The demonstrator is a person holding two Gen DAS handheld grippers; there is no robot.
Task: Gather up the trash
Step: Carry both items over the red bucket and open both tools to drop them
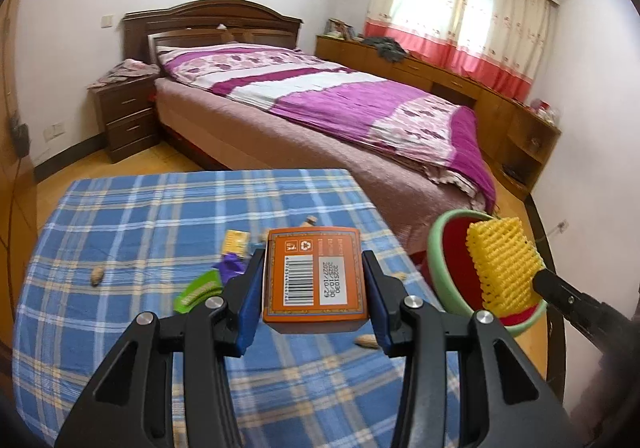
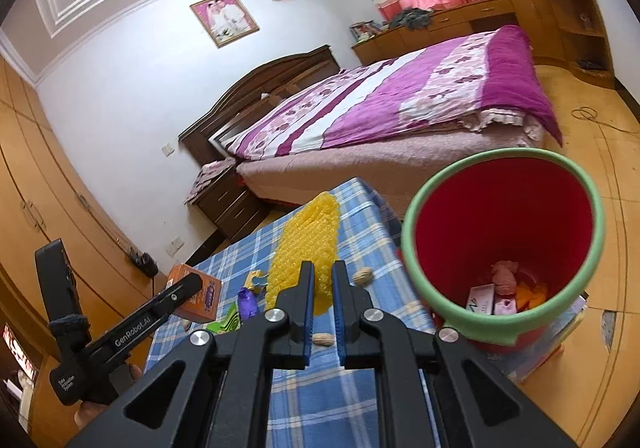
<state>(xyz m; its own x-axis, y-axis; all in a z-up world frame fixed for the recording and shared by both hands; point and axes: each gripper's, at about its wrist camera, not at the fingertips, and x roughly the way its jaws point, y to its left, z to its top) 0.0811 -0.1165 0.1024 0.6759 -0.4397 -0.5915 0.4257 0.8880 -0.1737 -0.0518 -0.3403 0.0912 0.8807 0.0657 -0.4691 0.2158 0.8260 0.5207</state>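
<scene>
My left gripper (image 1: 314, 268) is shut on an orange box (image 1: 315, 275) with a barcode, held above the blue plaid table (image 1: 120, 215). The box and left gripper also show in the right wrist view (image 2: 200, 294). My right gripper (image 2: 322, 284) is shut on a yellow foam net (image 2: 304, 244), held beside the red bin with a green rim (image 2: 500, 240). In the left wrist view the net (image 1: 504, 260) hangs over the bin (image 1: 452, 248). The bin holds several scraps (image 2: 506, 290).
On the table lie a green wrapper (image 1: 198, 290), a purple wrapper (image 1: 232, 266), a yellow packet (image 1: 236, 242) and nut shells (image 1: 98, 275). A bed (image 1: 340, 103) stands beyond the table. A nightstand (image 1: 126, 115) stands to its left.
</scene>
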